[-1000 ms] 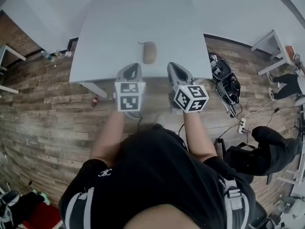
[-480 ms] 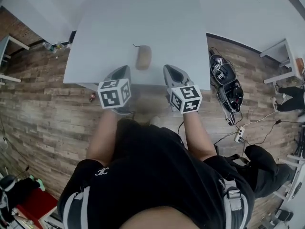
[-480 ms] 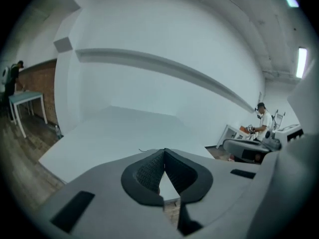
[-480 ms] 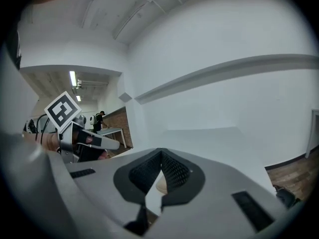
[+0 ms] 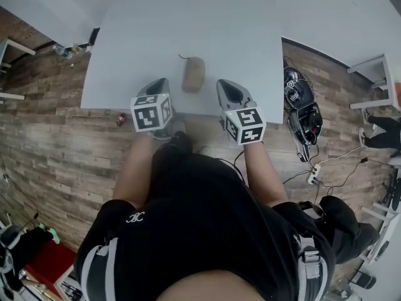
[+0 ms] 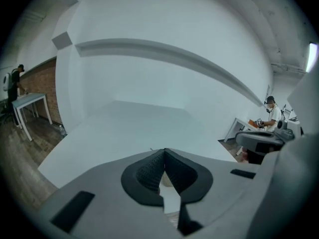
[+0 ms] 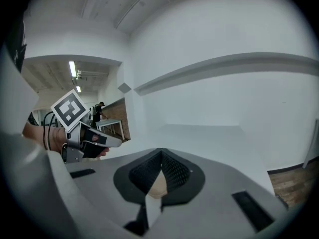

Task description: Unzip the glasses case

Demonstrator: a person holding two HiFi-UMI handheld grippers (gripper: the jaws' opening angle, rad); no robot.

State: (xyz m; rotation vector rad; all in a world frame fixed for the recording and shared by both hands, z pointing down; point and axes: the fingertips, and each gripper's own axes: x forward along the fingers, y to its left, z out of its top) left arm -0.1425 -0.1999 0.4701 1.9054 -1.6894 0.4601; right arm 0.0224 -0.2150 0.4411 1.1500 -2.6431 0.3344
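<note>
- White table (image 5: 188,24): its far edge is cut off at the top of the head view.
- Left gripper (image 5: 161,85) and right gripper (image 5: 227,86): both sit over the table's near edge, jaws pressed together with nothing between them.
- Tan glasses case (image 5: 193,74): it lies on the table between the grippers, touching neither. Each gripper view shows only a sliver of it behind the closed jaws.
- Its zipper is too small to make out.

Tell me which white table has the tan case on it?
The big table in the middle; the tan case lies near its front edge. The small side tables stand at the room's edges.
</note>
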